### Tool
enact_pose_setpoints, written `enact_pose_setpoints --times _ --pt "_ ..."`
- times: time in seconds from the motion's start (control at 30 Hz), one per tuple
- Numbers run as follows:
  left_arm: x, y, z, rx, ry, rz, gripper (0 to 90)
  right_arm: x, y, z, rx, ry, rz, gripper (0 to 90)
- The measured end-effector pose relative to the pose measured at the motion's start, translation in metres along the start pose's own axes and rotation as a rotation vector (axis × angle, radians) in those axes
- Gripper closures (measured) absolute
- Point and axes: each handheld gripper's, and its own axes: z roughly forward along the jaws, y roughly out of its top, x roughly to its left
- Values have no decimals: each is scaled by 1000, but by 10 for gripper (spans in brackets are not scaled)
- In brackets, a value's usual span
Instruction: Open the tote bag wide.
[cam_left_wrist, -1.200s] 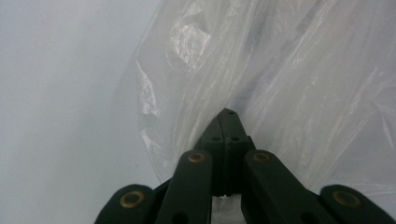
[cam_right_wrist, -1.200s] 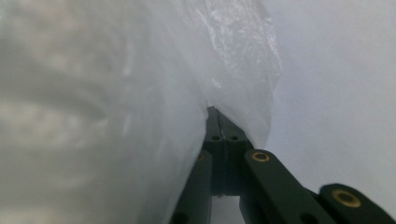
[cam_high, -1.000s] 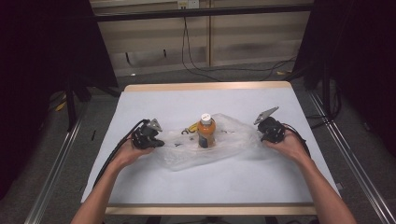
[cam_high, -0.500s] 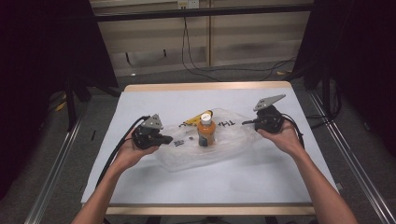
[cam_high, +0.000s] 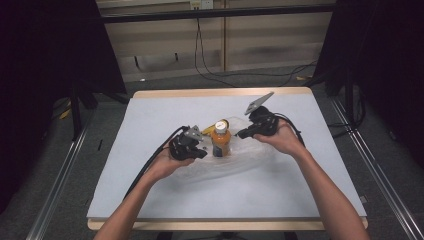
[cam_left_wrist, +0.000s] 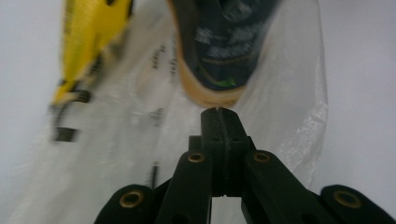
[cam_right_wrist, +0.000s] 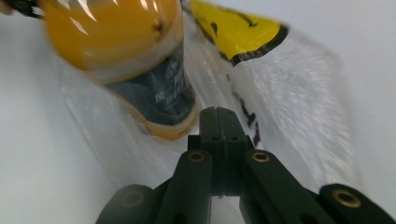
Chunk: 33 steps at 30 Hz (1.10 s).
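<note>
Both hands have come in toward the middle of the table since the earlier pictures, and now they sit close on each side of the bottle. The left gripper (cam_high: 199, 151) is just left of the bottle, and the right gripper (cam_high: 246, 133) is just right of it and a bit higher.

In the left gripper view, the left gripper (cam_left_wrist: 218, 113) has its two black jaws pressed tight together. Clear plastic from the bag (cam_left_wrist: 140, 140) lies all around the tips, so it looks like a fold of the bag is pinched between them. In the right gripper view, the right gripper (cam_right_wrist: 218, 112) is shut in the same way, with bag plastic (cam_right_wrist: 299, 107) around its tips too. The pinch itself is too thin to see for sure.

The bottle (cam_high: 221, 141) stands upright in the middle of the white table (cam_high: 150, 115). It is full of orange drink, with a white cap and a dark label. It stands on or inside the clear bag (cam_high: 240, 162), which spreads flat under it toward the person. A yellow patch (cam_high: 212, 129) printed on the bag shows just behind the bottle.

Each gripper probably holds one side of the bag so the plastic can be pulled up around the bottle. Holding both sides keeps the bag mouth wide and keeps the bottle from tipping. The right side is likely lifted to bring the plastic over it.
</note>
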Motion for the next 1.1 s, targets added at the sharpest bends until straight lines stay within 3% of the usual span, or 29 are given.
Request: enact_pose_setpoints --times 0.07,0.1,0.13,0.17,0.33,0.57,0.7,0.73,0.77,0.8,0.87,0.9,0.97,1.07,1.1 --pt "-5 -2 8 25 0 9 900 -3 3 20 72 30 16 900" --pt "-5 -2 8 25 0 9 900 -3 3 20 72 30 16 900" --pt "-7 -2 11 37 -9 13 900 -7 4 37 136 55 22 900" --pt "-9 -3 15 38 -14 23 900 -9 6 43 165 55 18 900" --pt "-19 -2 22 64 -15 49 900 -17 11 67 252 88 53 900" --pt "-43 2 28 92 -36 112 900 -31 28 89 285 95 74 900" --pt "-57 3 28 101 -61 131 900 -38 39 98 283 63 73 900" --pt "-70 4 27 121 -68 168 900 -43 46 103 274 54 80 900" --pt "-78 5 27 122 -71 174 900 -46 49 105 272 49 79 900" --pt "-83 6 25 150 -73 218 900 -48 52 108 270 36 77 900" --pt "-88 6 25 154 -84 230 900 -49 54 109 273 24 79 900" --pt "-94 6 24 157 -93 252 900 -52 60 113 286 -19 58 900" --pt "-109 3 23 148 -107 252 900 -54 66 117 298 -48 48 900" --pt "-116 2 20 165 -117 281 900 -56 74 122 319 -106 49 900" --pt "-116 2 20 165 -117 281 900 -56 74 122 319 -106 49 900"
